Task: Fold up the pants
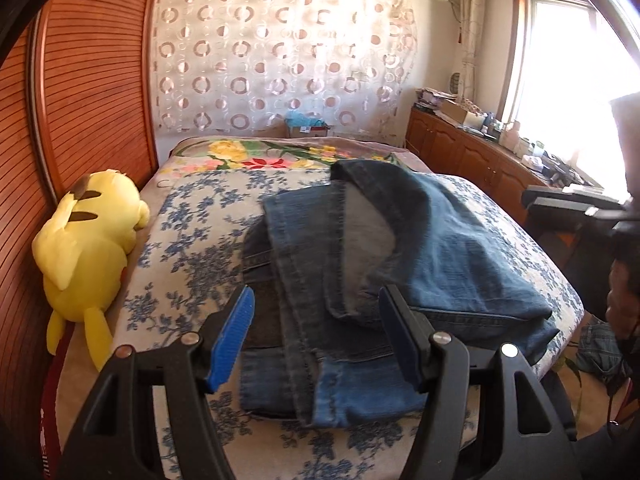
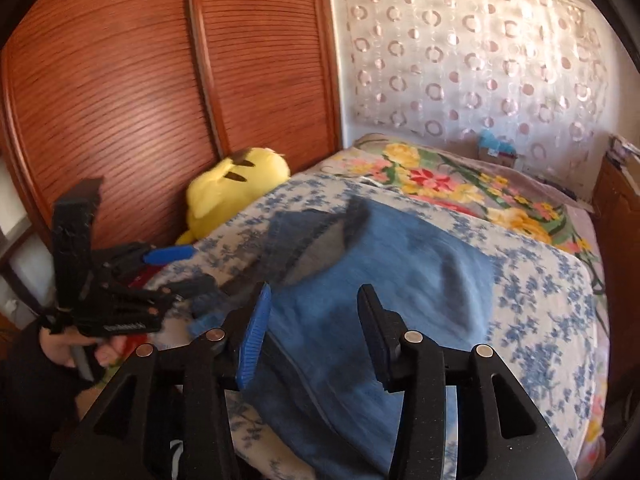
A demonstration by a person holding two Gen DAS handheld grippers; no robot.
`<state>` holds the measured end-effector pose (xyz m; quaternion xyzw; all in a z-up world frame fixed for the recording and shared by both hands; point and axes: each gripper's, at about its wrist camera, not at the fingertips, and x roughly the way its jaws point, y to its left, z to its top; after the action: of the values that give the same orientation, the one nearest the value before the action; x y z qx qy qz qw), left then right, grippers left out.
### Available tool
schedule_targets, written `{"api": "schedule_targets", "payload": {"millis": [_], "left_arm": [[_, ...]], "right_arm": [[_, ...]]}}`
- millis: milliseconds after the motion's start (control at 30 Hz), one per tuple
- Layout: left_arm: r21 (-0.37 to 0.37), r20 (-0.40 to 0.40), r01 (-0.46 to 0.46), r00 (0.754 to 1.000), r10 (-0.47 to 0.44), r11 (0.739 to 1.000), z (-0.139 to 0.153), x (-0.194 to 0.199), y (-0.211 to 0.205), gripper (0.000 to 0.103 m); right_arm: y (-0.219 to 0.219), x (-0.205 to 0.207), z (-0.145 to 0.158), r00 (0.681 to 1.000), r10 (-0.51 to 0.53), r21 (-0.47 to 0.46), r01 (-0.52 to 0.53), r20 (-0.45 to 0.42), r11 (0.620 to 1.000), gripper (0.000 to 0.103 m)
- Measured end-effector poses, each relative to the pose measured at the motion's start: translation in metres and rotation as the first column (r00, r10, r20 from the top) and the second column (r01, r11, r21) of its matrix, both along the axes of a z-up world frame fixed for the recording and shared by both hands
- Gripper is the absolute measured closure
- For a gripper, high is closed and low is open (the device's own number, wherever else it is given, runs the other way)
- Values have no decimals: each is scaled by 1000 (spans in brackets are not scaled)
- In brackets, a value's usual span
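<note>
Blue jeans [image 1: 360, 264] lie folded over themselves on the floral bedspread [image 1: 192, 248], leg hems nearest me. My left gripper [image 1: 316, 332] is open, its blue pads spread above the hem end, holding nothing. In the right wrist view the jeans [image 2: 360, 300] look blurred and bunched. My right gripper [image 2: 312, 332] is open just above them, empty. The left gripper also shows there [image 2: 176, 272], held in a hand at the bed's left edge. The right gripper shows at the right edge of the left wrist view [image 1: 568, 200].
A yellow plush toy [image 1: 88, 248] lies along the bed's left side against the wooden louvred wardrobe [image 1: 92, 92]. A wooden cabinet [image 1: 472, 152] with clutter runs along the right under the window. A patterned curtain [image 1: 280, 60] hangs behind the bed.
</note>
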<state>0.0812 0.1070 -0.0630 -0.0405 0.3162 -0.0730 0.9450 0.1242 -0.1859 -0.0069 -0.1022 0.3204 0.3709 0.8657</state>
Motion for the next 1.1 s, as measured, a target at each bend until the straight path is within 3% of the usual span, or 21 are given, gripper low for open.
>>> {"api": "schedule_targets", "payload": {"millis": [267,567,633,767,800,867,1100], "left_arm": [[32,7,88,996,-89,996,-2,21,-32,39],[99,-127,146,983,-132,984,-35,59,-55,39],[92,-143,144,981,-130,985,-41,61,-59,45],[62,-146,149,980,-139,987,-44,57,-62,67],[66,-142,146,981,-135,987,-43,55,-64,78],[54,-126,162,980,-155,985,-39,50,-66,91],[49,33,134,990,-135,990,20,5,-65,92]], "right_arm": [[-44,14,-63,989,-148,-108,148,8,983,58],[-67,34,-98,976,-204,-81,197,-77,977,56],[-69,34,-104,974,-210,-74,204,-88,976,56],[-73,32,-109,971,-220,-61,215,-94,975,54],[-73,31,-109,971,-222,-58,217,-95,975,53],[-75,32,-110,970,-225,-51,220,-98,974,52],[-87,33,-106,963,-250,-33,248,-97,968,51]]}}
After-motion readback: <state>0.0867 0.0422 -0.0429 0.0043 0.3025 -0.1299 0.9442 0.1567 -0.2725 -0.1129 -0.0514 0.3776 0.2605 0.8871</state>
